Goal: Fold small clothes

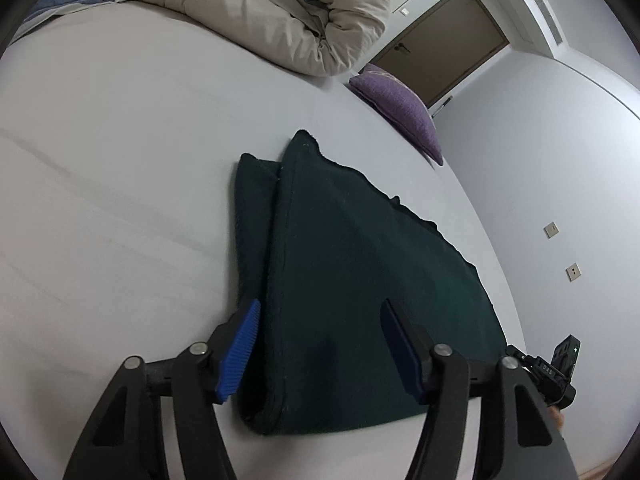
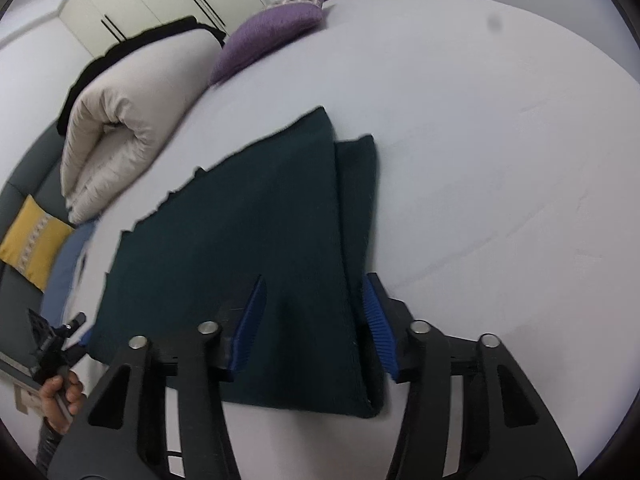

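A folded dark green fleece cloth [image 1: 352, 280] lies flat on the pale grey bed sheet [image 1: 120, 200]. The left gripper [image 1: 320, 312] and the right gripper [image 2: 314, 280] each hover over its near edge, blue-padded jaws apart, gripping nothing

The left gripper [image 1: 320, 344] fills the lower middle of its own view, jaws parted, blue pads [image 1: 238, 354] well apart — nothing pinched between them. The right gripper [image 2: 314, 316] sits likewise at lower centre of its view, jaws apart (somewhat narrower). At lower left there, a hand [image 2: 60, 396] grips a black handle.
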A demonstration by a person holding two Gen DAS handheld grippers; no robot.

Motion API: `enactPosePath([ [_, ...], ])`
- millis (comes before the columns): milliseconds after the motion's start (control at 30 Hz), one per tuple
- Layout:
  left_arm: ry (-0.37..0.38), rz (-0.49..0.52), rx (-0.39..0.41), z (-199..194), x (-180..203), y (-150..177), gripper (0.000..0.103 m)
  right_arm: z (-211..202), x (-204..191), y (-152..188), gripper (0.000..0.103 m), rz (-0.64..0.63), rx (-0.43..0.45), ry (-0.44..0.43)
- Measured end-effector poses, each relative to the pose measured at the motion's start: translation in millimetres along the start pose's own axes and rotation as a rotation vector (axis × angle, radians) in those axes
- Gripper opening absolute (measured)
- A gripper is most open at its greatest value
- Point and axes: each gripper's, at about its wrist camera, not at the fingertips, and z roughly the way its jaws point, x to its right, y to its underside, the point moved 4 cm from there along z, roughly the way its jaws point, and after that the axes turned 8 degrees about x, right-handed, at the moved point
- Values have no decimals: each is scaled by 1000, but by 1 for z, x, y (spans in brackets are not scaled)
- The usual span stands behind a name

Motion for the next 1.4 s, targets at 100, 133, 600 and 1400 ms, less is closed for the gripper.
enactPosePath([
  [100, -1, 14, -12, -1, 0, 3, 54, -5, 0, 0, 34, -13, 13, 16],
  [133, 0, 15, -20, -1, 0, 5, 51, -8, -1, 1, 32, -22, 15, 20],
  [600, -46, 17, -21, -5, -11, 11, 8, -23, -16, 8, 6, -143, 8, 50],
  [1400, -58, 75, -23, -29, -12, 37, 7, -60, 17, 41, 5, -43, -2, 10],
])
